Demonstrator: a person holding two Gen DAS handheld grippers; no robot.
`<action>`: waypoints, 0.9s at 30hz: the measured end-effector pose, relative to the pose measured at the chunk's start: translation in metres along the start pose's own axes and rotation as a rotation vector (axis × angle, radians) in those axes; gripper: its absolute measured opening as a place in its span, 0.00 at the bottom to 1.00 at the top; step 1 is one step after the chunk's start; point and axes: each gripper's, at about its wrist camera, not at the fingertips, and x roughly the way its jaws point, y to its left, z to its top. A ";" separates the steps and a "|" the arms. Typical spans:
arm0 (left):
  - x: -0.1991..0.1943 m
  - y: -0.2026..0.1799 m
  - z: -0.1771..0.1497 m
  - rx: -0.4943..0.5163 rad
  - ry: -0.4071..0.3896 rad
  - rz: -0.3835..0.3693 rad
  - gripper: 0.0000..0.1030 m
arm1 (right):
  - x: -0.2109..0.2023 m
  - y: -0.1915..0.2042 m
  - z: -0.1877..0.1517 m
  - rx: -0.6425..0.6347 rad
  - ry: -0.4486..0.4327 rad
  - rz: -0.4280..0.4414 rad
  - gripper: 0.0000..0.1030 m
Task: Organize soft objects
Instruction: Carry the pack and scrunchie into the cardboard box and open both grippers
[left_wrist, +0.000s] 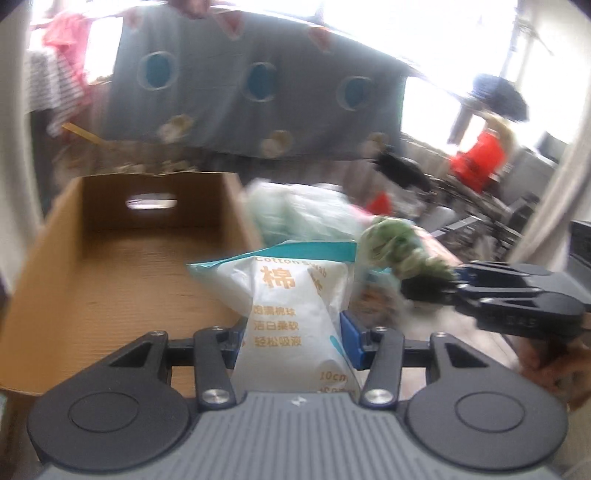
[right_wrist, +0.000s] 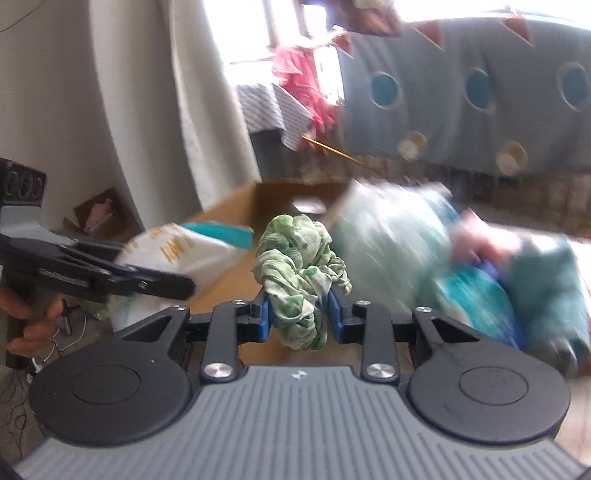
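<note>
Left gripper (left_wrist: 291, 332): blue pads pressed on both sides of a white cotton swab pack (left_wrist: 291, 295) with a teal top edge. The pack stands upright between the pads, held at its lower half, in front of the open cardboard box (left_wrist: 110, 266). The box interior looks bare as far as this view shows.

Right gripper (right_wrist: 299, 317): closed on a green-and-white scrunchie (right_wrist: 299, 273), pinched at its lower folds; most of the fabric bunches above the pads, a tail hangs below. Seen from the left wrist, it sits to the right of the swab pack.

Pile of other soft goods (right_wrist: 461, 266) lies right of the box; blurred, with clear plastic wrapping and teal items, not identifiable further.

Handling, judged:
- Swab pack: light, crinkly film, probably slippery. The mid-body hold squeezes the contents; the pouch gives but should not be harmed.
- Scrunchie: very light, limp, elastic. The gathered fabric is grippy. A hold across the bunched ring suits it; a single loose fold could slide out.

Both look ready to go into the box, far and left.
</note>
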 end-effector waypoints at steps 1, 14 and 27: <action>0.001 0.014 0.006 -0.015 0.000 0.031 0.49 | 0.011 0.006 0.009 0.011 -0.002 0.021 0.28; 0.160 0.146 0.119 0.051 0.152 0.415 0.59 | 0.210 0.026 0.090 0.252 0.119 0.057 0.30; 0.200 0.165 0.103 0.100 0.399 0.423 0.11 | 0.341 0.015 0.089 0.283 0.273 -0.123 0.30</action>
